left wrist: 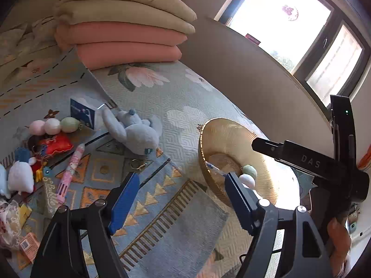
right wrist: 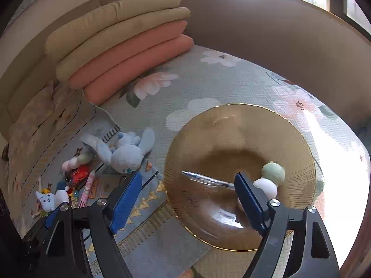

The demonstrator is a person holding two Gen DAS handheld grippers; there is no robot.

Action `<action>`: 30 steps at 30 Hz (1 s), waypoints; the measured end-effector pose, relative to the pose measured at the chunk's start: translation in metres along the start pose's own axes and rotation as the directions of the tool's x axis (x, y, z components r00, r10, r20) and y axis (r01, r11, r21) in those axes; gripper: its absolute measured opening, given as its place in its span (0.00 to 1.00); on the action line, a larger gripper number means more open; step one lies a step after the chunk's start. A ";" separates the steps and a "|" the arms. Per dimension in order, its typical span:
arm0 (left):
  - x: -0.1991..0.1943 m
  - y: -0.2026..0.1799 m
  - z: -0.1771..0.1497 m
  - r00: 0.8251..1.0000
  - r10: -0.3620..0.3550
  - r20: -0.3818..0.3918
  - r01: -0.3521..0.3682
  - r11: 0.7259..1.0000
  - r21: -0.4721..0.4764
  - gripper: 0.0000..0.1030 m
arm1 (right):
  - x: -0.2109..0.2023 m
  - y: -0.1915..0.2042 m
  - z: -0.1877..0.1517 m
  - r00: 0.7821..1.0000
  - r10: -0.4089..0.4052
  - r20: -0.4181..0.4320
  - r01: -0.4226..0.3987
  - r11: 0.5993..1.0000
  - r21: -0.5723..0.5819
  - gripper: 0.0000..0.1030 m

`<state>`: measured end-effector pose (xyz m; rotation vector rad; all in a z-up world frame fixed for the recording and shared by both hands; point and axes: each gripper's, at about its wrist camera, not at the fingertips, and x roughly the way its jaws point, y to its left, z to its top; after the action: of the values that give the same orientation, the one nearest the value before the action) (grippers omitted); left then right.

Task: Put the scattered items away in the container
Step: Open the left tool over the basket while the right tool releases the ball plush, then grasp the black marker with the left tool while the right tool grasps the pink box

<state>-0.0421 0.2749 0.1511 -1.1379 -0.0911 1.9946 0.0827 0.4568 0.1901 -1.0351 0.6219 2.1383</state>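
Both tongs agape, empty | R tongs [right wrist: 187, 186] over bowl [right wrist: 299, 148] | pen [right wrist: 206, 178] betw. fingers, untouched

We see a bed under a pale blue-green quilted floral coverlet [right wrist: 208, 85], with four folded cushions, two beige over two salmon-pink [left wrist: 125, 30], stacked at its far side. A curved beige padded headboard [left wrist: 255, 74] borders it. Bright daylight floods through a dark-framed window [left wrist: 289, 23].
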 end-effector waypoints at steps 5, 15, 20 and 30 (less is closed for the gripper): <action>-0.061 0.090 -0.025 0.982 0.186 0.019 -0.181 0.970 -0.164 0.72 | 0.002 0.093 -0.039 0.984 0.148 -0.099 -0.160 0.980 -0.118 0.81; -0.133 0.235 -0.104 0.877 0.469 -0.102 -0.476 0.877 -0.064 0.72 | 0.027 0.242 -0.105 0.934 0.226 -0.276 -0.313 0.890 -0.331 0.81; -0.122 0.271 -0.118 0.899 0.422 -0.119 -0.421 0.906 0.036 0.72 | 0.058 0.259 -0.131 0.935 0.136 -0.327 -0.259 0.892 -0.371 0.81; -0.081 0.267 -0.123 0.914 0.377 -0.153 -0.328 0.905 0.272 0.73 | 0.101 0.283 -0.171 0.916 0.037 -0.399 -0.251 0.829 -0.499 0.81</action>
<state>-0.0942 0.0051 0.0203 -1.2549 0.4864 2.1150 -0.0890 0.1942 0.0458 -1.7909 0.2570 2.3312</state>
